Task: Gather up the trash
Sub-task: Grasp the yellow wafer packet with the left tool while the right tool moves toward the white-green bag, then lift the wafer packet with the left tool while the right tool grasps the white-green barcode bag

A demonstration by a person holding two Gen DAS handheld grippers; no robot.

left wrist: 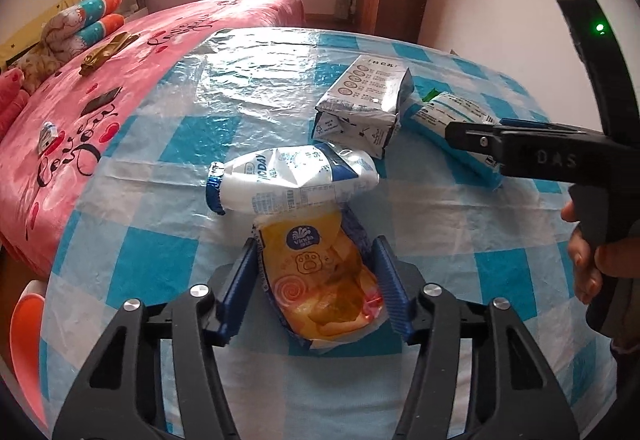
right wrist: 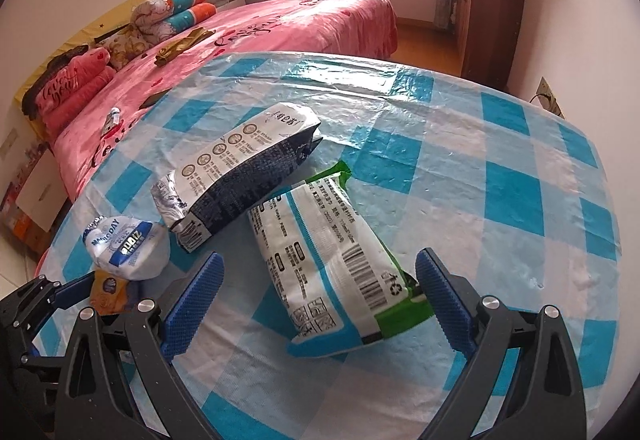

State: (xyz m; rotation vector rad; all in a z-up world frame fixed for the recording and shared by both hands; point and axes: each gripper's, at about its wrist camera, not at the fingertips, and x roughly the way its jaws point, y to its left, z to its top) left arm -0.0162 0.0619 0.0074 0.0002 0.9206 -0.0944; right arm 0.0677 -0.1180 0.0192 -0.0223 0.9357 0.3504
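Left gripper (left wrist: 316,280): clenched on the yellow wrapper (left wrist: 320,276); both blue pads (left wrist: 240,288) are pressed against the wrapper's sides, seen in the left wrist view.
Yellow wrapper: held between the left gripper's fingers above the checked tablecloth (left wrist: 160,167); its far end is tucked against the white-and-blue pouch (left wrist: 292,183). In the right wrist view only a corner of it (right wrist: 110,290) is seen, far to the left of the right gripper.
White-and-blue pouch: lying crumpled just beyond the left gripper's fingertips, across their line.
Silver-and-black bag (left wrist: 360,107): set further ahead of the left gripper and to its right; ahead and to the left of the right gripper (right wrist: 320,288).
Right gripper: released, its blue pads (right wrist: 440,296) spread wide on either side of the green-and-white packet (right wrist: 336,264); the right pad is close beside the packet's green edge, the left pad stands clear of it.
Green-and-white packet: lying on the tablecloth between the right gripper's fingers, its far end beside the silver-and-black bag.
Hand (left wrist: 584,260): seen at the right edge of the left wrist view, wrapped round the right gripper's handle.
Bed (left wrist: 120,87): pink-covered, beyond the table to the left of both grippers.
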